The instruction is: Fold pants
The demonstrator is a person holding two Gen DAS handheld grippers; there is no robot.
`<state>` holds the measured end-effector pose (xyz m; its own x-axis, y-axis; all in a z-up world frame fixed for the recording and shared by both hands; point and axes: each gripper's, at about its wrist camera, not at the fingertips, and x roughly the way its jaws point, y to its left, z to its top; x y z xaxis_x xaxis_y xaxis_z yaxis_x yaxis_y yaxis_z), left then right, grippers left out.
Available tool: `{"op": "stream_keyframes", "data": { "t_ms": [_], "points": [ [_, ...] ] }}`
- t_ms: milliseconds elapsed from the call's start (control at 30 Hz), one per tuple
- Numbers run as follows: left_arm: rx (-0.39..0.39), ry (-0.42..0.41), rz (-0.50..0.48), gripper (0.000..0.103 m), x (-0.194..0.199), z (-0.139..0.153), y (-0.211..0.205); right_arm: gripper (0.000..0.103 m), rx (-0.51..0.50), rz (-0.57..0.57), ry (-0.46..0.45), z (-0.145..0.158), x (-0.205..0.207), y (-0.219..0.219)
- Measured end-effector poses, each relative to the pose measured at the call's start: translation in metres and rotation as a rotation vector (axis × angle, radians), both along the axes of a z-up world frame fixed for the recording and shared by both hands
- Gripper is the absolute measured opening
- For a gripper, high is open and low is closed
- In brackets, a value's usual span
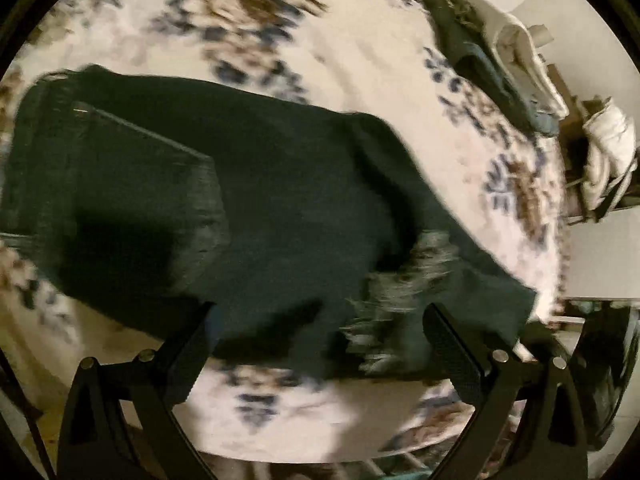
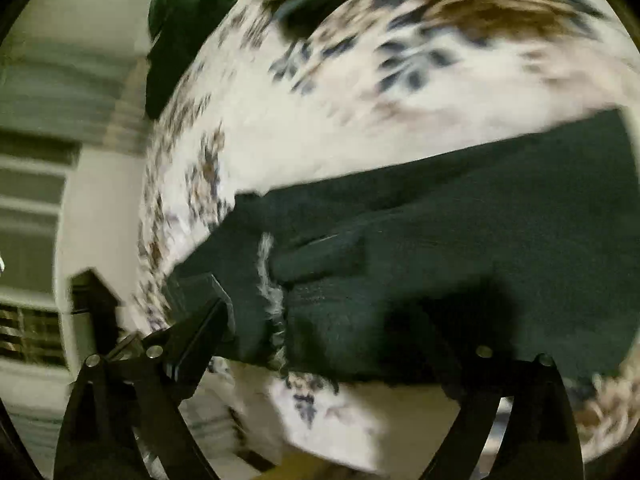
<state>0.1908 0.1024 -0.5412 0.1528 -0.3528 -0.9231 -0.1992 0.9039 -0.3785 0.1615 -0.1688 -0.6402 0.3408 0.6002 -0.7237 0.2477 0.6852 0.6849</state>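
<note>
Dark green-black pants (image 1: 240, 200) lie folded across a white floral bedspread (image 1: 320, 40). Their waist and back pocket are at the left and a frayed hem (image 1: 400, 288) at the lower right in the left wrist view. My left gripper (image 1: 320, 320) is open and empty, its fingers just above the near edge of the pants. In the right wrist view the pants (image 2: 480, 240) cross the bed, with the frayed hem (image 2: 268, 280) near the left finger. My right gripper (image 2: 332, 328) is open over the hem end. Both views are blurred by motion.
A pile of other clothes, dark and white (image 1: 500, 52), lies at the far right of the bed; it also shows in the right wrist view (image 2: 180, 32). More white cloth (image 1: 608, 152) sits beyond the bed edge. The bed's near edge (image 1: 320, 440) is just below the grippers.
</note>
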Motion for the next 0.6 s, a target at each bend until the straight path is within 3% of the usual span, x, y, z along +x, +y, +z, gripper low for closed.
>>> {"op": "stream_keyframes", "data": {
  "t_ms": [67,200,233,333,500,600],
  "points": [
    [-0.036,0.015,-0.039,0.102,0.007,-0.007,-0.018,0.095,-0.027,-0.051,0.038,0.001,-0.012,-0.028],
    [-0.015,0.019,-0.149,0.102,0.023,-0.026,-0.059,0.095,-0.095,-0.13,0.114,-0.003,-0.027,-0.077],
    [-0.009,0.008,-0.171,0.093,0.026,-0.029,-0.068,0.095,-0.097,-0.148,0.126,-0.002,-0.027,-0.087],
    [0.042,-0.053,-0.274,0.013,0.032,-0.031,-0.099,0.095,-0.107,-0.186,0.142,-0.008,-0.032,-0.11],
    [0.109,-0.114,-0.28,0.008,0.032,-0.011,-0.085,0.095,-0.158,-0.192,0.168,-0.013,-0.027,-0.122],
    [0.12,-0.072,-0.224,0.009,0.038,-0.027,-0.063,0.094,-0.244,-0.158,0.199,-0.026,-0.013,-0.115]
  ]
}}
